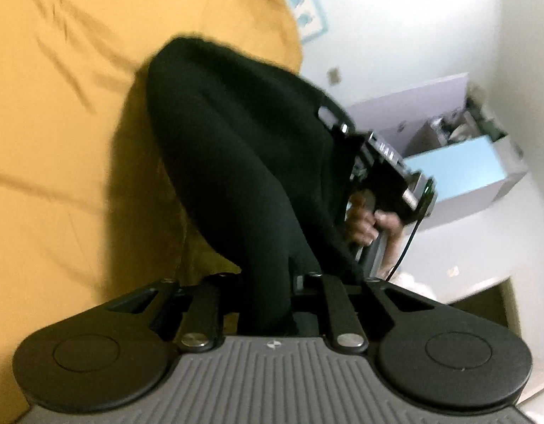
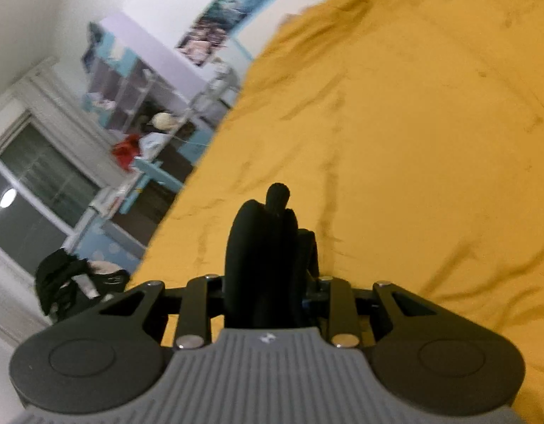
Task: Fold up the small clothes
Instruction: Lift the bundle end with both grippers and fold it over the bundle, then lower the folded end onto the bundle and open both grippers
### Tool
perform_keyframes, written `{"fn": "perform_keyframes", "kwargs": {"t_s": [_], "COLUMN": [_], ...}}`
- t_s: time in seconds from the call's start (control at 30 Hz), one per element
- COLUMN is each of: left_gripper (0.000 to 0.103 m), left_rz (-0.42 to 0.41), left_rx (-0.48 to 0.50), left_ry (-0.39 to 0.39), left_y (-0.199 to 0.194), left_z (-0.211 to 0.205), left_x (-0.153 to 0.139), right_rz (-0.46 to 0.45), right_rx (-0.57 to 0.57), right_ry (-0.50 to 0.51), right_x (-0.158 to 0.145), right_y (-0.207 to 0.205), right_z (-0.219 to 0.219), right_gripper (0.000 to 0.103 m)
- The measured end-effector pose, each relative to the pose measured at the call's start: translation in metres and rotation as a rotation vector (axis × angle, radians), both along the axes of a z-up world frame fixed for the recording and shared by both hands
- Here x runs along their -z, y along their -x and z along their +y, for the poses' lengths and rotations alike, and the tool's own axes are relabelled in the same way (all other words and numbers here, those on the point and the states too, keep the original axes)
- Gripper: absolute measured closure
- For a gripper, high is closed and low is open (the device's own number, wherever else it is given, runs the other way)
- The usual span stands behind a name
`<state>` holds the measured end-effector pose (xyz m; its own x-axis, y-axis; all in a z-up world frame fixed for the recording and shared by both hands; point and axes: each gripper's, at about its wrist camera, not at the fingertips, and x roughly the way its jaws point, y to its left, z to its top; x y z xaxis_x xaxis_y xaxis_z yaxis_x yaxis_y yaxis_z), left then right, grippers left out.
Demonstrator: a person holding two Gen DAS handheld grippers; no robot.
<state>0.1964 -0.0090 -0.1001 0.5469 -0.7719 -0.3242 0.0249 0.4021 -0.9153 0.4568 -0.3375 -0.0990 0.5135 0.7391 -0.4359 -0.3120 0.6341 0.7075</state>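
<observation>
2 grippers, left gripper (image 1: 272, 304) and right gripper (image 2: 268, 282), clamped on black garment (image 1: 236, 134); no legible writing.

One black garment (image 1: 236, 148), two claws: left claw (image 1: 272, 282), right claw (image 2: 268, 247); one yellow bedspread (image 2: 413, 123); one hand (image 1: 367, 222).

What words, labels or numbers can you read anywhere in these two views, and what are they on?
None can be read.
Small white emblem on the gray ribbed body of each tool: a mark, no letters.
Pictures on the wall: too blurred to read.
Blue-framed sheet on the wall: too blurred to read.
</observation>
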Motion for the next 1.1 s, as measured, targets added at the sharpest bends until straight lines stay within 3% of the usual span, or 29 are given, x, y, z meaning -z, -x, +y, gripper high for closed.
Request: {"fn": "perform_keyframes", "kwargs": {"t_s": [0.17, 0.33, 0.47, 0.6, 0.67, 0.77, 0.87, 0.97, 1.03, 1.1], "left_gripper": [0.086, 0.086, 0.086, 0.088, 0.088, 0.088, 0.085, 0.084, 0.084, 0.084], "left_rz": [-0.093, -0.116, 0.003, 0.187, 0.178, 0.152, 0.167, 0.183, 0.188, 0.163], "left_rx": [-0.112, -0.219, -0.287, -0.296, -0.291, -0.266, -0.23, -0.226, -0.251, -0.285], "left_ry": [-0.052, -0.138, -0.137, -0.14, -0.105, -0.104, -0.111, -0.131, -0.182, -0.284], "left_y": [0.03, 0.064, 0.074, 0.078, 0.084, 0.085, 0.086, 0.087, 0.101, 0.111], "left_z": [0.06, 0.111, 0.142, 0.148, 0.151, 0.15, 0.163, 0.177, 0.179, 0.176], "left_x": [-0.045, -0.063, -0.018, 0.06, 0.08, 0.077, 0.08, 0.061, 0.044, 0.022], "right_rz": [-0.054, -0.07, 0.015, 0.143, 0.176, 0.219, 0.181, 0.101, -0.013, -0.122], "right_rx": [-0.07, -0.174, -0.204, -0.193, -0.134, -0.116, -0.124, -0.093, -0.078, -0.12], "right_ry": [-0.097, -0.202, -0.201, -0.016, 0.082, -0.019, 0.057, 0.199, 0.247, 0.225], "right_x": [-0.033, -0.029, 0.022, 0.1, 0.132, 0.152, 0.138, 0.097, 0.066, 0.033], "right_y": [-0.002, -0.017, -0.039, -0.054, -0.056, -0.061, -0.058, -0.042, -0.021, 0.017], "right_z": [0.063, 0.157, 0.223, 0.271, 0.277, 0.261, 0.258, 0.25, 0.231, 0.214], "right_gripper": [0.078, 0.078, 0.078, 0.078, 0.078, 0.078, 0.065, 0.061, 0.062, 0.062]}}
